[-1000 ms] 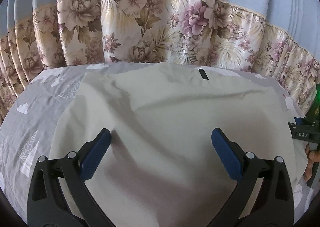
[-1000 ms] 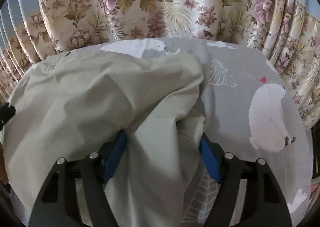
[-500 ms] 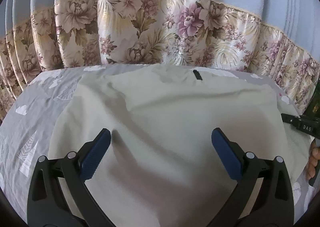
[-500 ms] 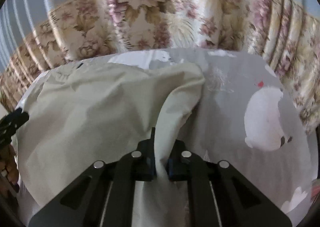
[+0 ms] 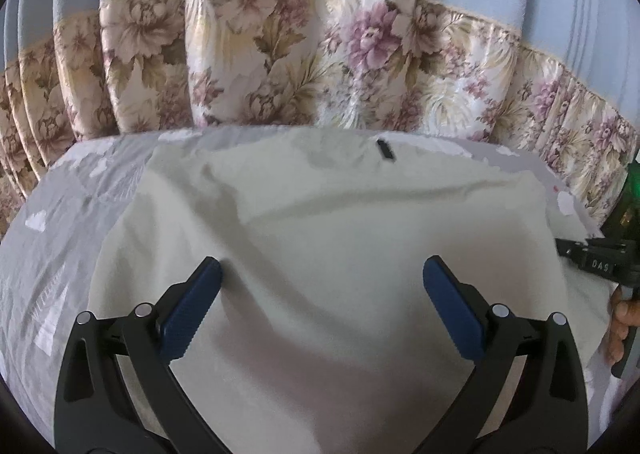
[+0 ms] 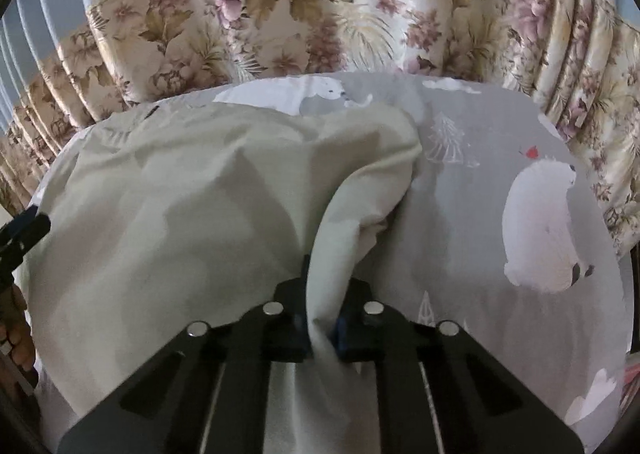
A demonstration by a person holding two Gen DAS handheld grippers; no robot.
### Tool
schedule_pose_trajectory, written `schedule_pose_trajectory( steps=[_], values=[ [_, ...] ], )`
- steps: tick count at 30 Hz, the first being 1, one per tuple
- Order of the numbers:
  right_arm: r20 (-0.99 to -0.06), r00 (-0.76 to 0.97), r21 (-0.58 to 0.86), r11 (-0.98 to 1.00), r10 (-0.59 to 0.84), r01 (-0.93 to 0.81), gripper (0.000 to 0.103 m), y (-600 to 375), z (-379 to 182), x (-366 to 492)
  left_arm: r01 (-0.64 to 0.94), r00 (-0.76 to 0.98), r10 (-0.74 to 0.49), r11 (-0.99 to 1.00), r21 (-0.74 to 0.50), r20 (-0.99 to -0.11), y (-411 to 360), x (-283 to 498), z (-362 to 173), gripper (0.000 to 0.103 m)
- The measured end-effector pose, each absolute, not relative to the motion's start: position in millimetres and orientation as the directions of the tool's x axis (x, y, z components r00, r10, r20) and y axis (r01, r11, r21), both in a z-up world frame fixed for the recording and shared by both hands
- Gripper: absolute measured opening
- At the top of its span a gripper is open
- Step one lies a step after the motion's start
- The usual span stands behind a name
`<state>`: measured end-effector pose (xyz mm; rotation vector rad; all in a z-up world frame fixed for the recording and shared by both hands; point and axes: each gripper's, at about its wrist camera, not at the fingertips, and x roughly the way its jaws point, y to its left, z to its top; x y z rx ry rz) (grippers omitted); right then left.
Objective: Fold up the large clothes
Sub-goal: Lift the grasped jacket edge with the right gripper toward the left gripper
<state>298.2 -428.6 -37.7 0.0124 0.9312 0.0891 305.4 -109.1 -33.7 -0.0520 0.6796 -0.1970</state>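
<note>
A large pale cream garment (image 5: 340, 238) lies spread on a bed with a grey printed sheet (image 5: 60, 214). A small black tag (image 5: 385, 149) sits near its far edge. My left gripper (image 5: 320, 282) is open, its blue pads hovering just over the cloth near its near edge. In the right wrist view the garment (image 6: 180, 214) fills the left half. My right gripper (image 6: 322, 318) is shut on a bunched fold of its right edge, which rises into the jaws. The right gripper also shows at the left wrist view's right edge (image 5: 596, 260).
A floral curtain (image 5: 320, 66) hangs close behind the bed's far edge. The grey sheet with polar bear prints (image 6: 536, 222) lies bare to the right of the garment. The left gripper's tip shows at the right wrist view's left edge (image 6: 24, 234).
My right gripper has gone from open around the garment's right edge to shut on it, and has lifted the fold slightly. My left gripper has stayed open over the cloth.
</note>
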Motion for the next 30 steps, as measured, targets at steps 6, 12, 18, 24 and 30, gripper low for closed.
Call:
schedule_pose_trajectory(
  steps=[6, 12, 18, 24, 30],
  values=[
    [-0.746, 0.649, 0.102, 0.989, 0.148, -0.108, 0.007, -417, 14, 286, 0.193, 0.751, -0.135, 0.981, 0.018, -0.646, -146, 322, -22, 0.100],
    [-0.683, 0.678, 0.207, 0.963, 0.271, -0.176, 0.006, -400, 62, 277, 0.100, 0.669, 0.020, 0.988, 0.116, -0.743, -156, 366, -49, 0.100],
    [-0.634, 0.635, 0.348, 0.896, 0.441, -0.276, 0.006, -357, 87, 280, 0.117, 0.665, 0.002, 0.987, 0.107, -0.747, -148, 379, -55, 0.100],
    [-0.617, 0.584, 0.401, 0.850, 0.527, -0.342, 0.006, -286, 95, 288, 0.040, 0.722, -0.003, 0.999, 0.037, -0.692, -96, 402, -13, 0.100],
    [-0.646, 0.570, 0.374, 0.861, 0.508, -0.344, 0.006, -222, 80, 298, -0.029, 0.716, 0.035, 0.999, 0.020, -0.698, -24, 411, -1, 0.100]
  ],
)
